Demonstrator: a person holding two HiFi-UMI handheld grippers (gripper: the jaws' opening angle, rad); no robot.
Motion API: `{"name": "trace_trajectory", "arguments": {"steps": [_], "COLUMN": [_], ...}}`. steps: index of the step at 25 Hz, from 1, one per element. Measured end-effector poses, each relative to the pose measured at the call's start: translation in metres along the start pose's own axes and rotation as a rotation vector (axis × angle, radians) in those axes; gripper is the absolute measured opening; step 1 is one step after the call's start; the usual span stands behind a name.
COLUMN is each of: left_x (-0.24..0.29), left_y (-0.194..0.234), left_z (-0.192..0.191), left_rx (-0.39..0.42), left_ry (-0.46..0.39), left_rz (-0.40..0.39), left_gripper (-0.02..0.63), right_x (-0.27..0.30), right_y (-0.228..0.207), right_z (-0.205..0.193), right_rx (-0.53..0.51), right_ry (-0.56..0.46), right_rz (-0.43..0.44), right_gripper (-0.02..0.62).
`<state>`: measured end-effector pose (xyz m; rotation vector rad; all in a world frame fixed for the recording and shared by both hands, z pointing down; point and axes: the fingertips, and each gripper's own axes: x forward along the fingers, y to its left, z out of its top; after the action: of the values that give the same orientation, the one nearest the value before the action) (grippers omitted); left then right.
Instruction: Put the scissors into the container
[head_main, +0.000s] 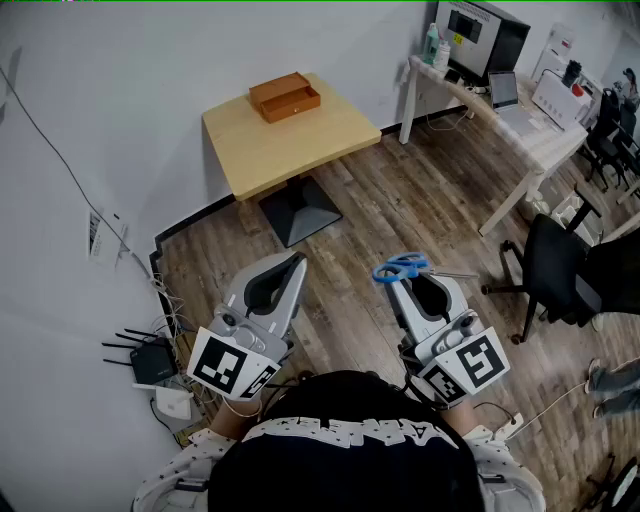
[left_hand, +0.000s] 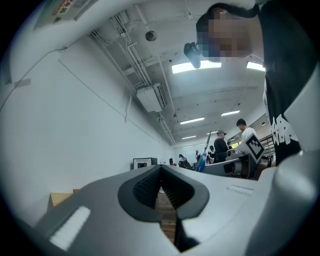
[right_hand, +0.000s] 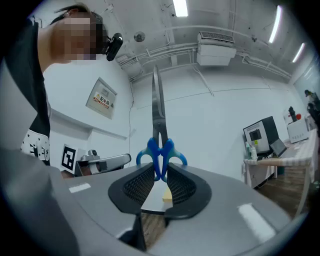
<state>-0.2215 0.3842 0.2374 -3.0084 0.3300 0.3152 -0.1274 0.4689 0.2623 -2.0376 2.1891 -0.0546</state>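
My right gripper (head_main: 392, 274) is shut on the blue-handled scissors (head_main: 402, 267); in the head view the blades stick out to the right above the floor. The right gripper view shows the scissors (right_hand: 160, 150) pinched at the handles in my right gripper (right_hand: 160, 170), blades pointing straight up. My left gripper (head_main: 299, 262) is shut with nothing in it, and the left gripper view shows my left gripper (left_hand: 160, 171) with its jaws pressed together. An orange-brown wooden container (head_main: 284, 96) sits on the far part of a small light wood table (head_main: 300, 140), well ahead of both grippers.
A white wall runs along the left. A router (head_main: 150, 362) and cables lie on the floor at the left. A long white desk (head_main: 520, 120) with a monitor stands at the right, with a black office chair (head_main: 555, 270) near it. People stand in the distance.
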Motion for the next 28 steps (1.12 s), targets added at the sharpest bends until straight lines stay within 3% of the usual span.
{"name": "trace_trajectory", "arguments": {"steps": [8,16,28], "left_x": [0.003,0.01,0.03], "left_y": [-0.01,-0.022,-0.048], "left_z": [-0.003,-0.005,-0.013], "left_rx": [-0.002,-0.007,-0.006], "left_ry": [0.01,0.022,0.039], "left_rz": [0.0,-0.005,0.003], "left_gripper": [0.0,0.0,0.0], "right_x": [-0.013,-0.024,-0.05], "right_y": [-0.007,-0.011,-0.033], "right_z": [0.004,0.004,0.007], "right_rx": [0.021,-0.175,-0.147], "right_ry": [-0.024,0.044,0.031], "right_rz": [-0.005,-0.016,0.016], "right_gripper": [0.094,0.094,0.092]}}
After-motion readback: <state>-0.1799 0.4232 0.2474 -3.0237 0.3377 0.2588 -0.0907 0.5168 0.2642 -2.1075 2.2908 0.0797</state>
